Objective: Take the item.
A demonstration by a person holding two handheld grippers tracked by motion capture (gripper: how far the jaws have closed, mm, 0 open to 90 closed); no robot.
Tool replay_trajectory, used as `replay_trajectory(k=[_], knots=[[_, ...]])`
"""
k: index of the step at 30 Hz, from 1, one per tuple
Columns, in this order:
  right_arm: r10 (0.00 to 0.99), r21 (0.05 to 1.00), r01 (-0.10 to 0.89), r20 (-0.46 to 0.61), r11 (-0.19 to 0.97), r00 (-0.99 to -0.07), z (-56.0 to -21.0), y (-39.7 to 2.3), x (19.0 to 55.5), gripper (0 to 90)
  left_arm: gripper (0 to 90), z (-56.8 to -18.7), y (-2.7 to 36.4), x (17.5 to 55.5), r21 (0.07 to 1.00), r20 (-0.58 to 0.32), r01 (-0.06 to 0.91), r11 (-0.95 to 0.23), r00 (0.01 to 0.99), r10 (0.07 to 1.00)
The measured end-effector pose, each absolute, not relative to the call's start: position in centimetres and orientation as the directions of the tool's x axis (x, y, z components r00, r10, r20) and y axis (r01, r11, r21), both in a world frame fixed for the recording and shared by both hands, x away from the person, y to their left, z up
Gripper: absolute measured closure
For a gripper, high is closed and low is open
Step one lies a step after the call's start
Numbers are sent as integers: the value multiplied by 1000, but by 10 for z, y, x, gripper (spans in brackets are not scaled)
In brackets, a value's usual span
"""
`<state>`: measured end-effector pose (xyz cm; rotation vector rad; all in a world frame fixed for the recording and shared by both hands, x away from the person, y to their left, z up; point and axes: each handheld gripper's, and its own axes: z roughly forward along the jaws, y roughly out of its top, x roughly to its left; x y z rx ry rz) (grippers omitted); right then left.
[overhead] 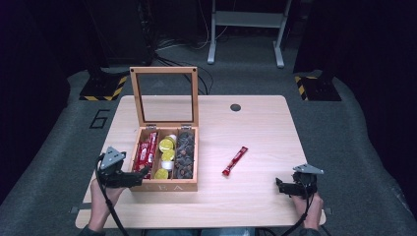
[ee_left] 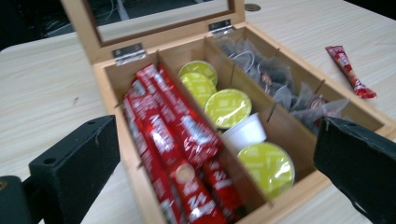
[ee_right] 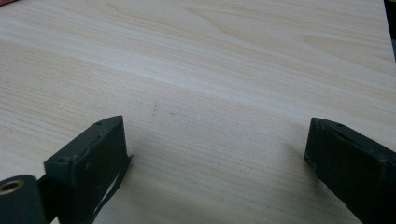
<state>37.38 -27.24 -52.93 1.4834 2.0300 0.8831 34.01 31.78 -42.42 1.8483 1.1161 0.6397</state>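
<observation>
A wooden box (overhead: 164,186) stands at the table's left, its glass lid (overhead: 164,72) upright. It holds red sachets (overhead: 145,151) on the left, yellow-lidded pods (overhead: 166,145) in the middle and tea bags (overhead: 185,152) on the right. A loose red sachet (overhead: 235,161) lies on the table to its right. My left gripper (overhead: 142,175) is open at the box's front left corner; in its own view the jaws (ee_left: 215,137) frame the red sachets (ee_left: 173,135) and pods (ee_left: 229,107) without touching them. My right gripper (overhead: 279,186) rests open near the front right edge, nothing between its jaws (ee_right: 215,130).
The light wooden table (overhead: 246,118) has a round cable hole (overhead: 235,107) at the back. In the left gripper view the loose sachet (ee_left: 349,71) lies past the box's right wall. Grey floor, a white stand (overhead: 246,19) and yellow-black markings (overhead: 105,88) lie behind the table.
</observation>
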Motion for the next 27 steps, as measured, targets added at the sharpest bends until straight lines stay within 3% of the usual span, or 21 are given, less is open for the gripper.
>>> replay_trajectory(k=[10, 20, 27], knots=[[953, 733, 648, -2, 207, -303, -529, -272, 374, 51, 1, -450, 362, 308, 881, -12, 431, -196, 434, 901], [954, 732, 649, -3, 207, -301, -529, -272, 374, 47, 0, -499, 389, 301, 829, -30, 510, -230, 450, 892], [955, 730, 652, -2, 205, -298, -530, -273, 375, 36, 0, -517, 389, 308, 754, 11, 574, -319, 475, 880]])
